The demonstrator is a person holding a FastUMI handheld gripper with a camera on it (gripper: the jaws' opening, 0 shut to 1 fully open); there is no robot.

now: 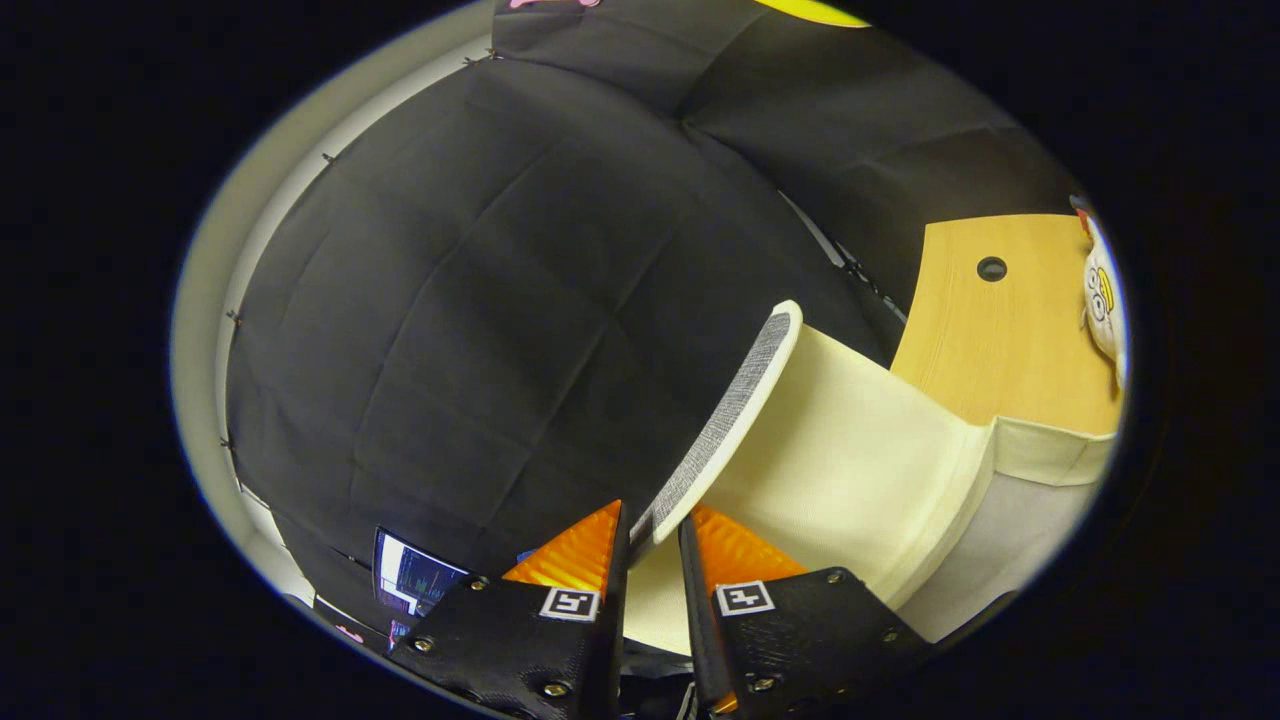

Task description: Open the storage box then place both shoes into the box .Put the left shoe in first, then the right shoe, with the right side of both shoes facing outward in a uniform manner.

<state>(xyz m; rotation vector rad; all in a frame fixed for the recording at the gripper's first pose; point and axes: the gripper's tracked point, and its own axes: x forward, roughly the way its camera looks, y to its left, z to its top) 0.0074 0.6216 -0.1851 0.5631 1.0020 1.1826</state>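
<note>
My gripper (652,530) is shut on the near corner of the storage box's lid (735,415). The lid is a thin panel with a grey woven face and a cream edge, lifted up and standing tilted between my fingers. To the right of the lid lies the cream fabric inside of the storage box (860,470), with its folded cream rim (975,480) beyond my fingers. No shoe is seen inside the part of the box that shows.
A light wooden table top (1000,330) with a round hole (991,268) lies past the box. A white plush toy (1100,295) rests on the table's far right. The black booth cloth rises behind. A lit screen (410,578) sits low beside my left finger.
</note>
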